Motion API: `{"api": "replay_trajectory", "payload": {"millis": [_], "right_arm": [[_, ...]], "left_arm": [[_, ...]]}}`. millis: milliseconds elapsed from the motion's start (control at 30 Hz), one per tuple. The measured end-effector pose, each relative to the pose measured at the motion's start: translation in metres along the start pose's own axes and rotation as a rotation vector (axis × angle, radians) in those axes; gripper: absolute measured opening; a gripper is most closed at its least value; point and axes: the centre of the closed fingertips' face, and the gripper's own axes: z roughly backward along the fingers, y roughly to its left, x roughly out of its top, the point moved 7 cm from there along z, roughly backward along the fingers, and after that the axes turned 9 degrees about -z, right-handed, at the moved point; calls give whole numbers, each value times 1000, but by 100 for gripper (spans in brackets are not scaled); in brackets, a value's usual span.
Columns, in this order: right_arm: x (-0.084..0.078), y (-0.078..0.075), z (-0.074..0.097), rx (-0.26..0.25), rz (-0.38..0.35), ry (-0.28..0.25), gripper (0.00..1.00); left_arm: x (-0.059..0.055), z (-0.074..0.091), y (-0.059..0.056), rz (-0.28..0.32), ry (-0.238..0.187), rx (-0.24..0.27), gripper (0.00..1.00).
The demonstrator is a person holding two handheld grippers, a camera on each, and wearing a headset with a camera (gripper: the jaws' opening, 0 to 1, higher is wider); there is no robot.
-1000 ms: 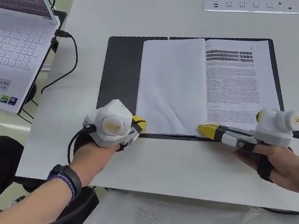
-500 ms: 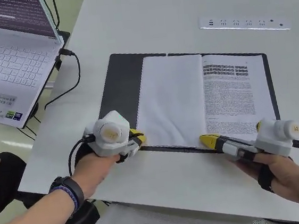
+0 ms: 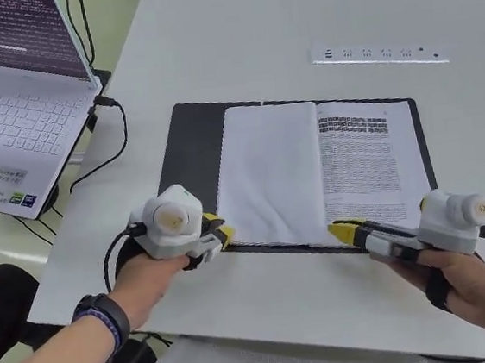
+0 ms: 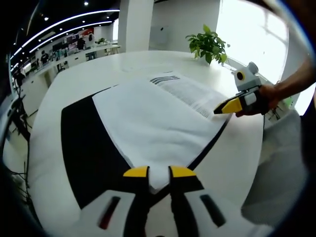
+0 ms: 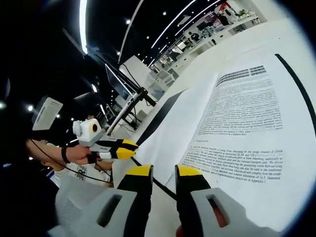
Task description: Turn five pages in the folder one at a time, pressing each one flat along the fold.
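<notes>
The black folder [image 3: 189,152] lies open on the white table. A blank white page [image 3: 267,170] lies on its left half and a printed page [image 3: 366,164] on its right half. My left gripper [image 3: 218,233] is shut, its yellow tips at the lower left corner of the blank page [image 4: 148,123]. That corner shows just past the tips of the left gripper [image 4: 159,172]. My right gripper [image 3: 341,232] is shut and points left at the folder's near edge, close to the fold. From the right gripper [image 5: 164,172] I see the printed page [image 5: 247,113] lying flat ahead.
An open laptop [image 3: 9,110] stands at the far left, with a cable [image 3: 116,134] running toward the folder. A white power strip [image 3: 381,54] lies beyond the folder. A potted plant [image 4: 208,45] stands at the table's far end.
The head camera has shifted, so the folder sits lower and more to the left in view. Both grippers keep about the same places at the folder's near edge.
</notes>
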Motion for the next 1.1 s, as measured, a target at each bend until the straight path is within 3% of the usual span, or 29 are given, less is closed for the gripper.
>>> {"api": "replay_trajectory", "payload": {"millis": [267, 500, 667, 1100], "right_arm": [[13, 1, 23, -76, 87, -17, 24], [23, 1, 49, -129, 146, -26, 36], [28, 2, 69, -161, 163, -65, 40], [19, 9, 109, -256, 199, -77, 58]], "left_arm": [[13, 10, -3, -18, -27, 3, 18], [22, 23, -6, -31, -61, 6, 25], [26, 33, -9, -37, -75, 5, 30], [36, 61, -19, -23, -122, 4, 44]]}}
